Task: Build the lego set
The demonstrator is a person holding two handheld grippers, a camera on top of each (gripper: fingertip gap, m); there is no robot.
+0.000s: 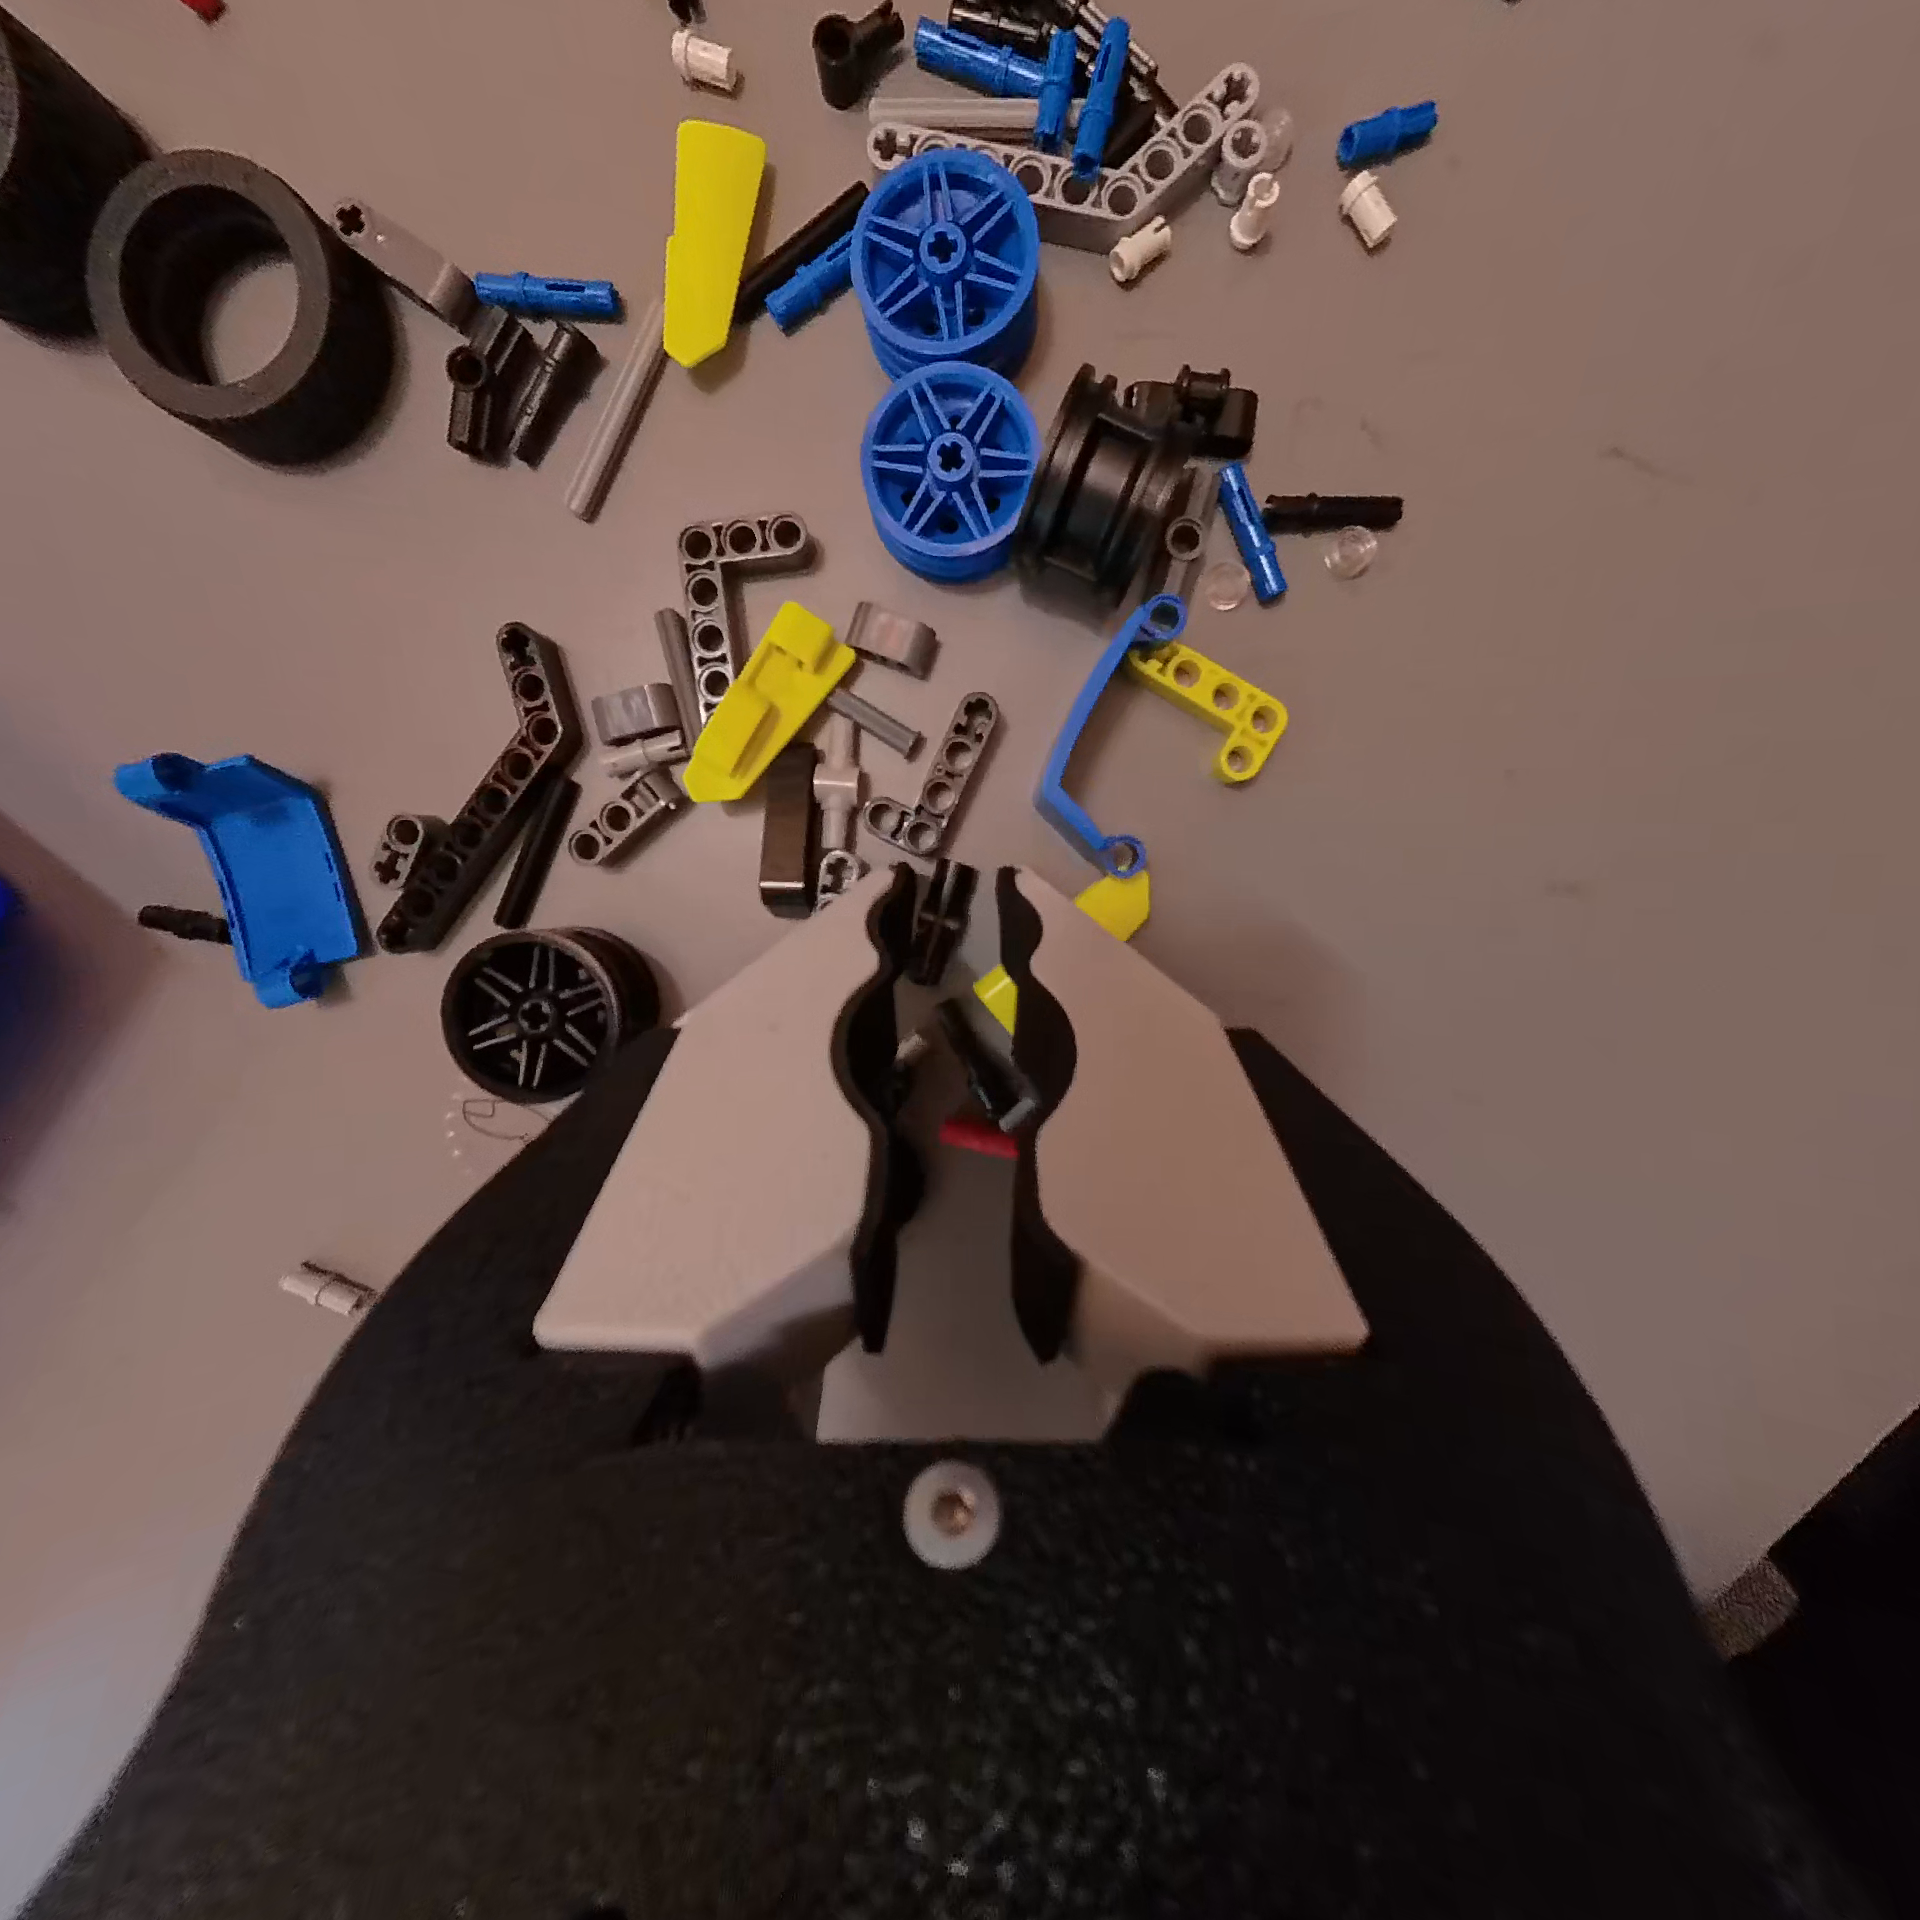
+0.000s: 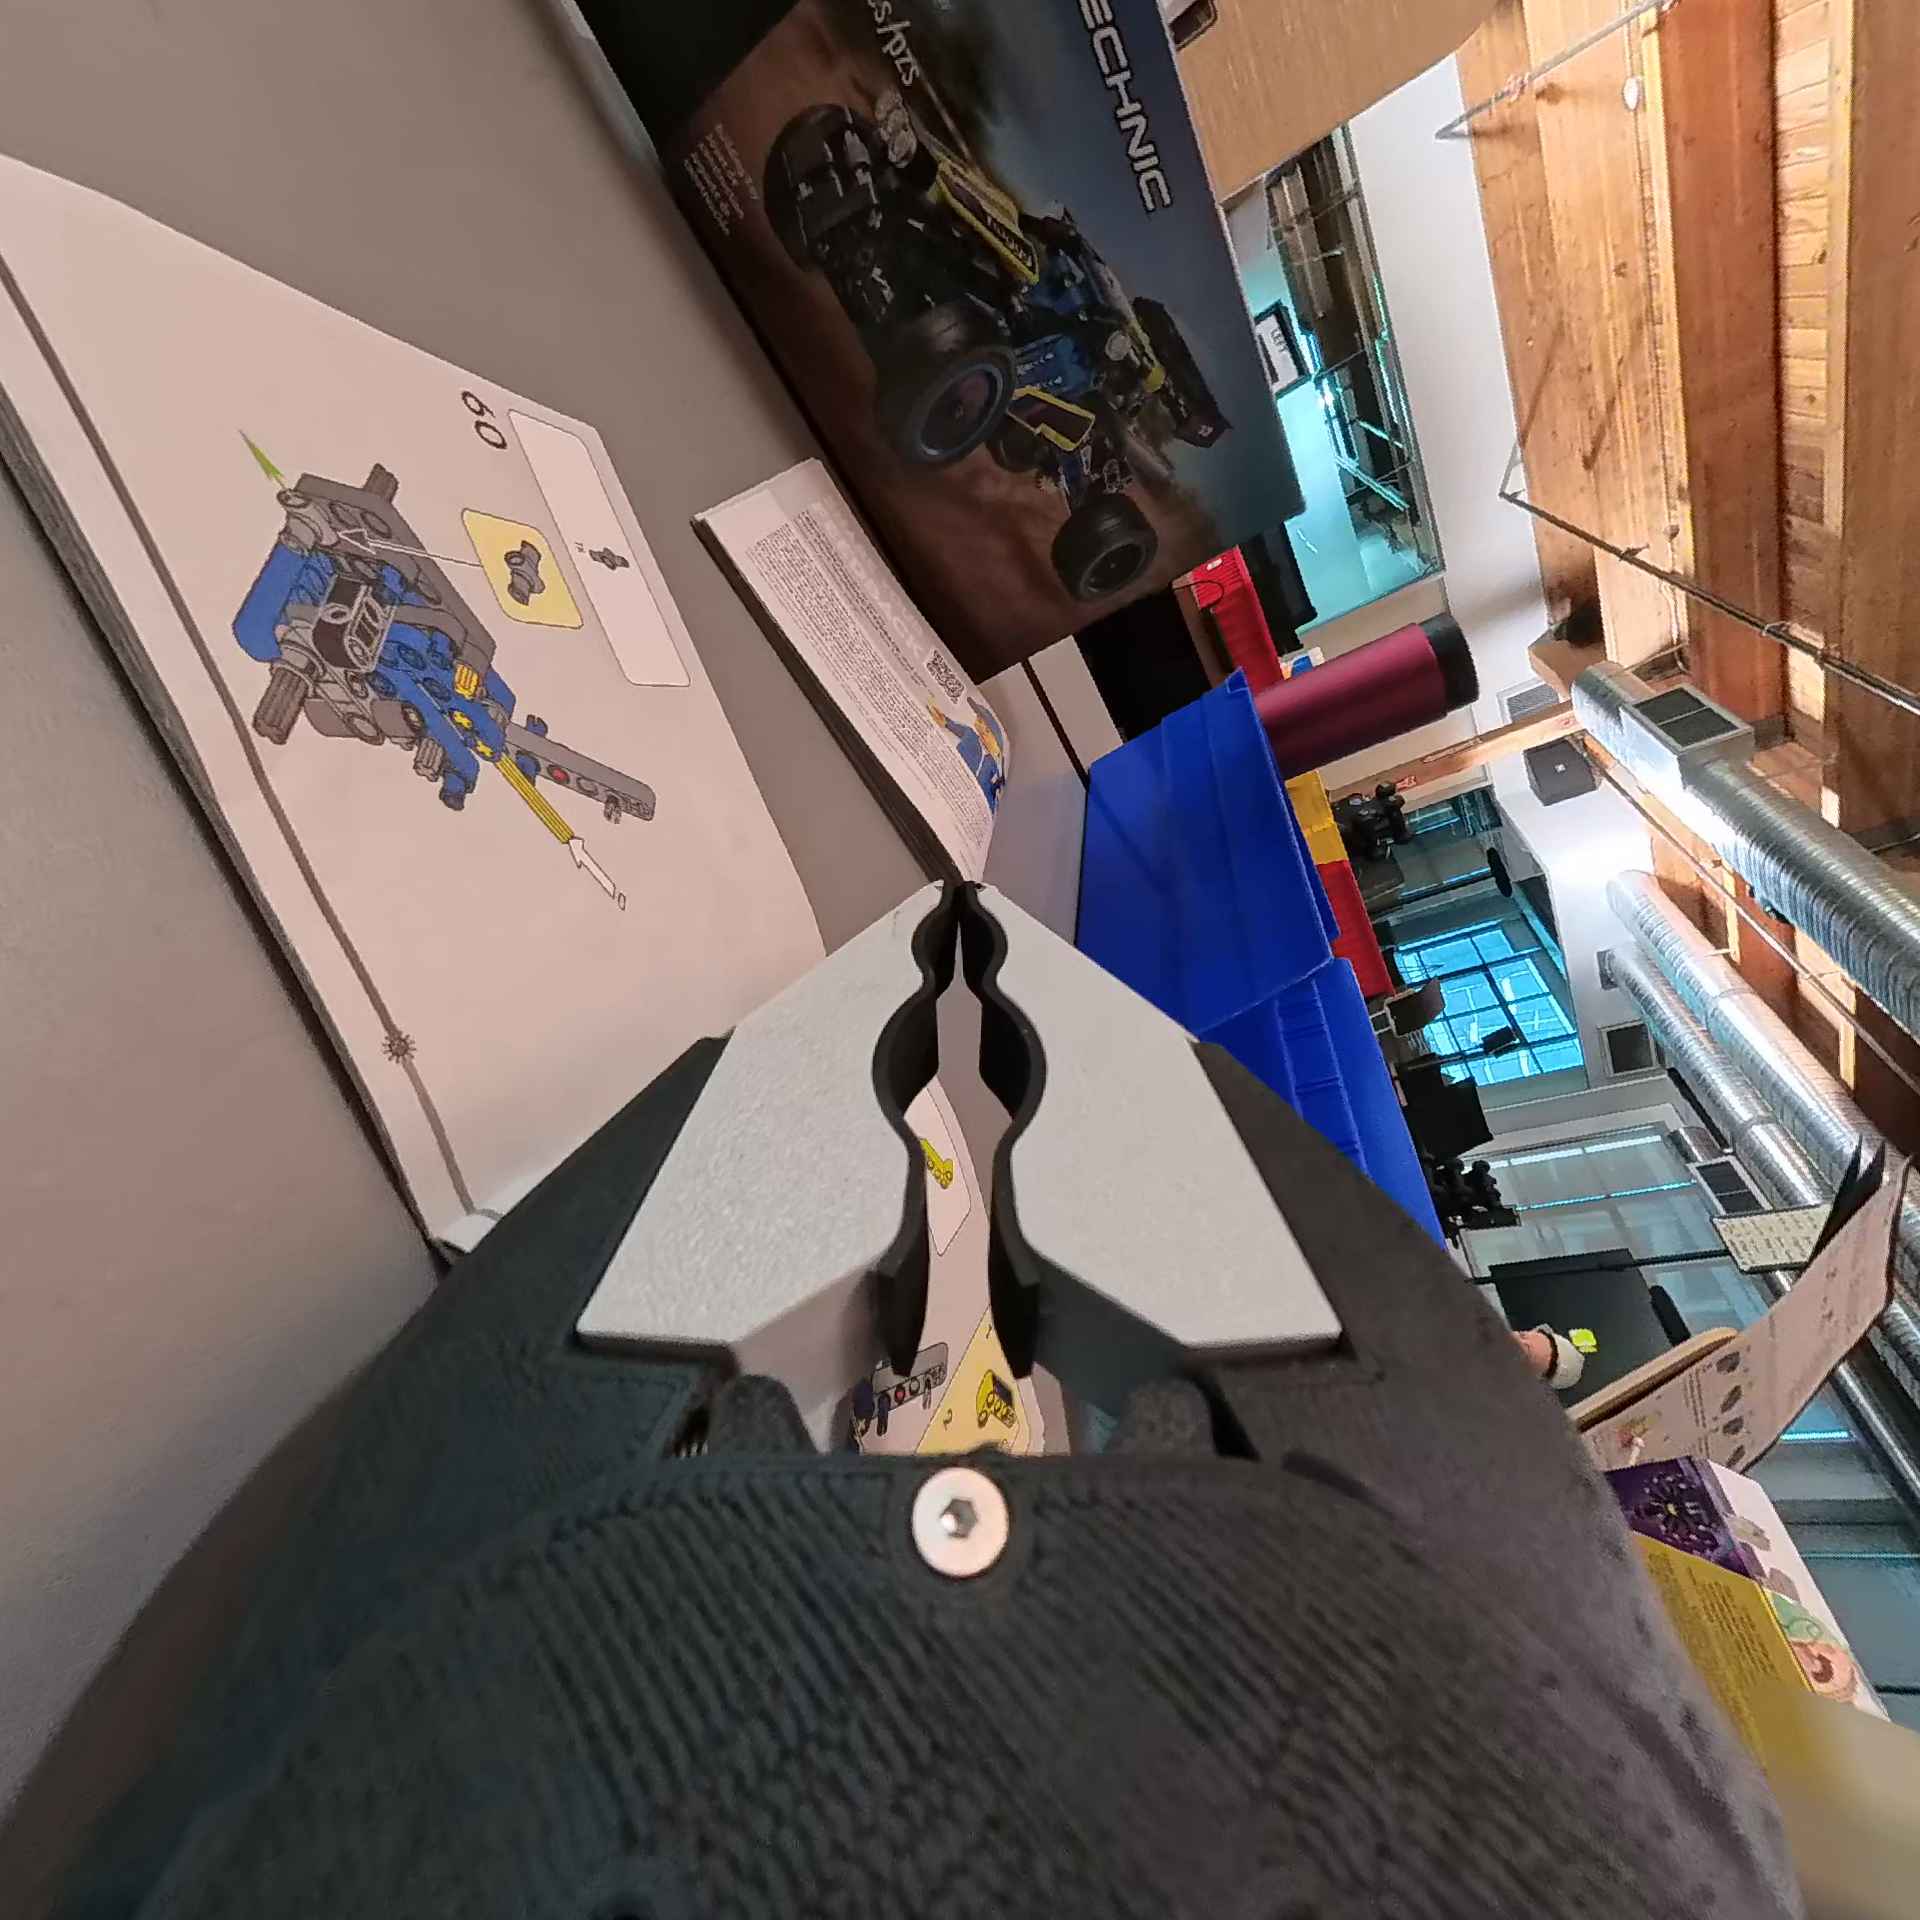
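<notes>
- The table (image 1: 1610, 727) lies bare to the right of the scattered pieces, wide enough for a hand-held gripper to pass.
- Ahead of the left hand-held gripper (image 1: 951, 883), beams, pins and the blue wheels (image 1: 945, 468) crowd close together, with narrow gaps.
- At far left the black tyres (image 1: 239, 312) block the way.
- By the right hand-held gripper (image 2: 958, 896), the open booklet (image 2: 436, 727) lies flat; the blue bin (image 2: 1195, 883) and upright box (image 2: 987, 312) wall the far side.

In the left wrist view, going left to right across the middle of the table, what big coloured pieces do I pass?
Blue curved panel → black angled beam → yellow panel → thin blue curved piece → yellow L-shaped beam.
</notes>
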